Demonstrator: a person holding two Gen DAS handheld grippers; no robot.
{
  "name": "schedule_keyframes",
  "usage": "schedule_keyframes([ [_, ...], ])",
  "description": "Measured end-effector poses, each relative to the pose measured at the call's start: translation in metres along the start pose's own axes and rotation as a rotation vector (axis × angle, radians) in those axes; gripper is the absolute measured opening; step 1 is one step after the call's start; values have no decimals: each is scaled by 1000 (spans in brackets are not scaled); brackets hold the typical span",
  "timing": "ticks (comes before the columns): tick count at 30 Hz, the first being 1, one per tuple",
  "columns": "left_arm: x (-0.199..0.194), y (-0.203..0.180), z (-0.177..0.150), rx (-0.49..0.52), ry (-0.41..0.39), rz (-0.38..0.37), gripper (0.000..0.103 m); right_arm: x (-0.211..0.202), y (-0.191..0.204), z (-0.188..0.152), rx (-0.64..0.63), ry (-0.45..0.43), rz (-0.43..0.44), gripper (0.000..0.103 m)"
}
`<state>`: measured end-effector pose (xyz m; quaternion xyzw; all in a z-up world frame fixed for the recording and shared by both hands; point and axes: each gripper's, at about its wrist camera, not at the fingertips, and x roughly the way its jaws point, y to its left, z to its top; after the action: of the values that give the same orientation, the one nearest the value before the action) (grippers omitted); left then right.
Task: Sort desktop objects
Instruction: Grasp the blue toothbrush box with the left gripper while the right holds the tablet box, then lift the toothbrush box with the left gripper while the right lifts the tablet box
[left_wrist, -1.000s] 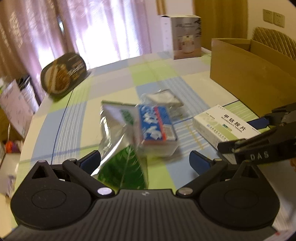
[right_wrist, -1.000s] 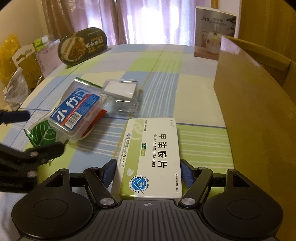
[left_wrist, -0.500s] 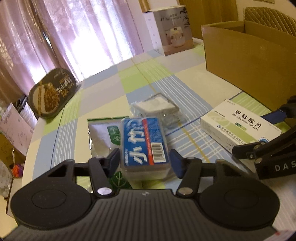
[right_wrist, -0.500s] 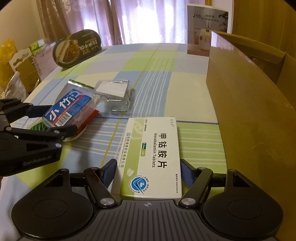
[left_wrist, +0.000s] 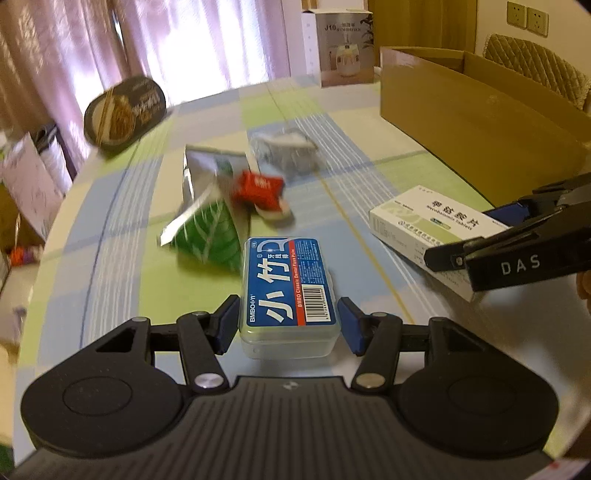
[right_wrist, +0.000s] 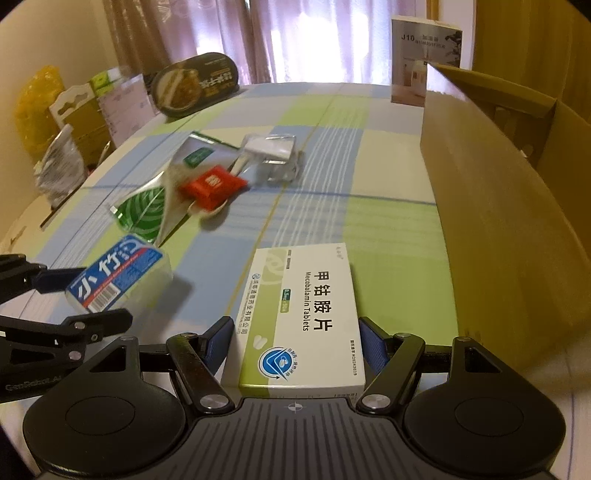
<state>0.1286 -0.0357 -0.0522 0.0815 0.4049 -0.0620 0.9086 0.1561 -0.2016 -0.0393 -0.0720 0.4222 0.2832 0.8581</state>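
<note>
The left gripper (left_wrist: 288, 325) clamps one floss box (left_wrist: 287, 291) between its blue pads, lifted clear of the table (left_wrist: 110, 229); the box's long axis runs straight ahead along the fingers, label up. The right gripper (right_wrist: 295, 343) straddles one tablet box (right_wrist: 306, 314), also lengthwise between the fingers; the pads sit just beside its long sides, and whether they press it cannot be told. That box looks to lie flat on the cloth. Right of the right gripper, one carton's (right_wrist: 498, 221) wall stands close, leaving little room there; bare cloth lies ahead. Farther ahead of both lie one green foil pouch (left_wrist: 207, 232), one red packet (left_wrist: 258, 188) and one clear case (left_wrist: 284, 147), blurred, clustered together. At the table's far edge stand one dark oval tub (right_wrist: 195, 85) and one humidifier box (right_wrist: 421, 62).
</note>
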Motion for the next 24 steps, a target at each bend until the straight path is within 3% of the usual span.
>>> schedule_keyframes([
  [6,-13,-12,-23,6,34,-13,53,-19,3,-27,21,21,4,69],
  [9,-11,-15,-27,19,59,-8,62,-20,4,-33,27,26,6,69],
  [15,-6,-12,-28,6,59,5,62,-18,7,-34,1,28,-6,78],
  [24,14,-11,-21,12,85,-7,60,-1,4,-34,-26,51,-14,79],
])
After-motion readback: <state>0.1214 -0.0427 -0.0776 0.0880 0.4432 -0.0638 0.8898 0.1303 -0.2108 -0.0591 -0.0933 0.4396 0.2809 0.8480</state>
